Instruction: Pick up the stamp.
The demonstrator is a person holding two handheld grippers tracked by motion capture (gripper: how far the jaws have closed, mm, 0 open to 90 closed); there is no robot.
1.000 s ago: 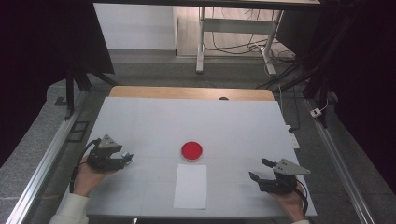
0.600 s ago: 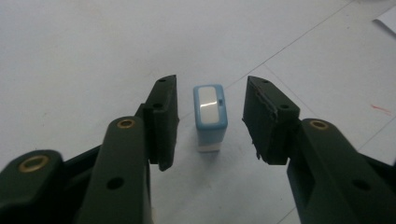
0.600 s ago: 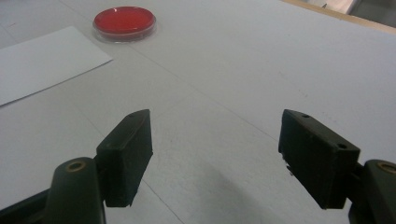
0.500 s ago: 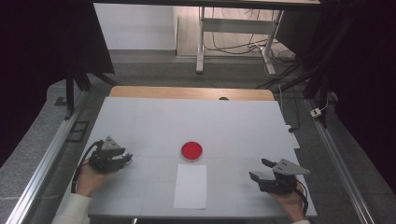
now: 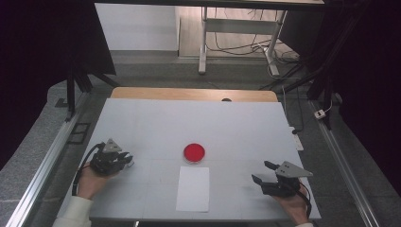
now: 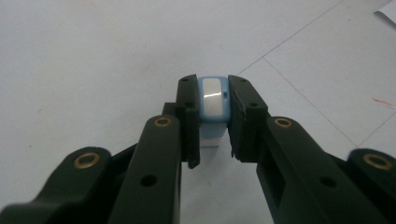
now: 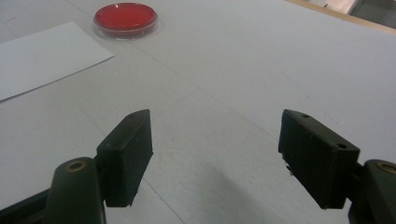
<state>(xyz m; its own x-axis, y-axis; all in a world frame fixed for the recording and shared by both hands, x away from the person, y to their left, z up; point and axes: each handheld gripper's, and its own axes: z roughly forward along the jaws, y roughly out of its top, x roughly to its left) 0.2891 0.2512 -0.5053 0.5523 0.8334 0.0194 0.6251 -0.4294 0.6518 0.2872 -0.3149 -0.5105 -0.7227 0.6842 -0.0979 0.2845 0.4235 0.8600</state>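
From the high view, the left gripper sits near the left edge of the white table, its jaws having just been closing with a small object between them; the right gripper rests near the right edge with jaws spread and nothing in them. Between them lie a red dish and, just below it, a white sheet of paper.

In the left gripper view, the jaws clamp a small blue-and-white block standing on the table; no writing on it can be read.

In the right gripper view, the jaws stand wide apart over bare table, with the red dish and the blank paper beyond
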